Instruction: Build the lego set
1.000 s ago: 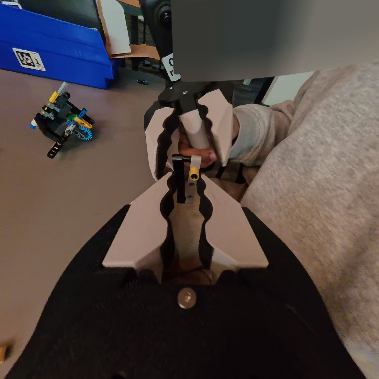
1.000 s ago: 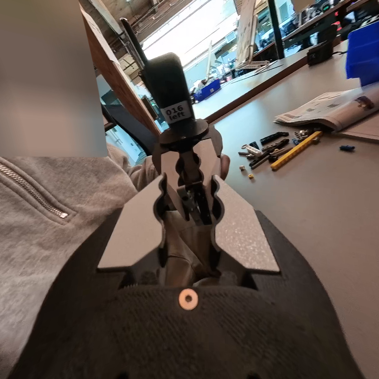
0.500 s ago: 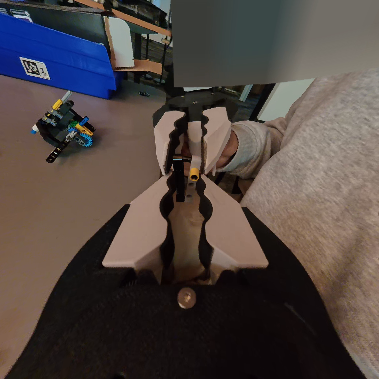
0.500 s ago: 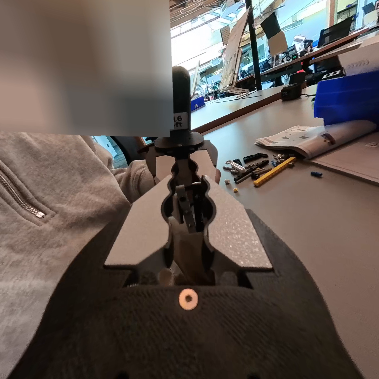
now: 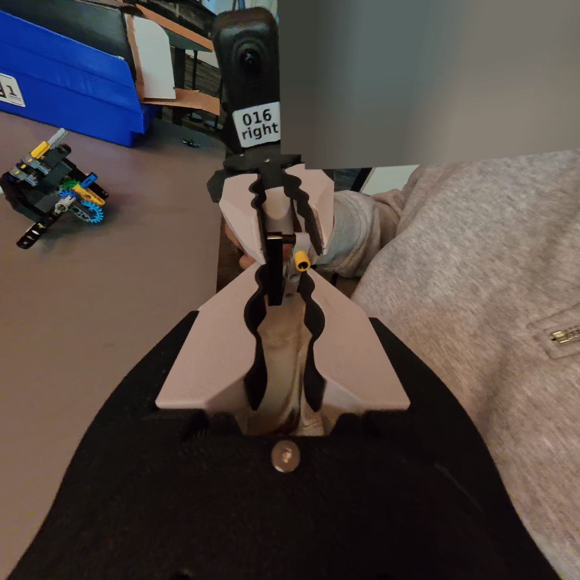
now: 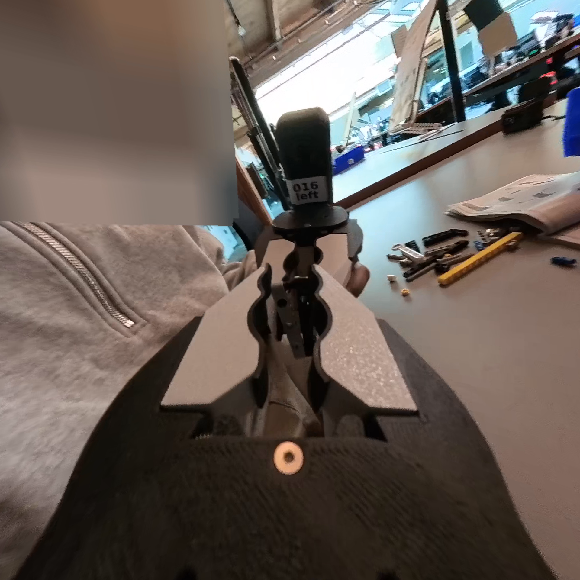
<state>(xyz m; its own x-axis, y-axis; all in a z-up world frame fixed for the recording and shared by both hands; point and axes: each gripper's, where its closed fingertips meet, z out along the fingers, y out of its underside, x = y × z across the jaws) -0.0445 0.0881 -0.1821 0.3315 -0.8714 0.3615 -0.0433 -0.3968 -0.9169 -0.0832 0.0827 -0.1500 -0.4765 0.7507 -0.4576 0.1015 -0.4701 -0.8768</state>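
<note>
Tongs (image 5: pixel 284 276) tilted off-line versus before

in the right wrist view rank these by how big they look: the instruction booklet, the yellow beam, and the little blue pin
1. Instruction booklet, largest, though the frame's edge cuts it off.
2. Yellow beam.
3. Blue pin, clearly smallest.
All lie at a similar depth on the table, so the order seems reliable.

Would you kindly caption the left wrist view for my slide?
Left gripper and right gripper meet on a small black-and-grey lego piece with yellow pin.
</note>
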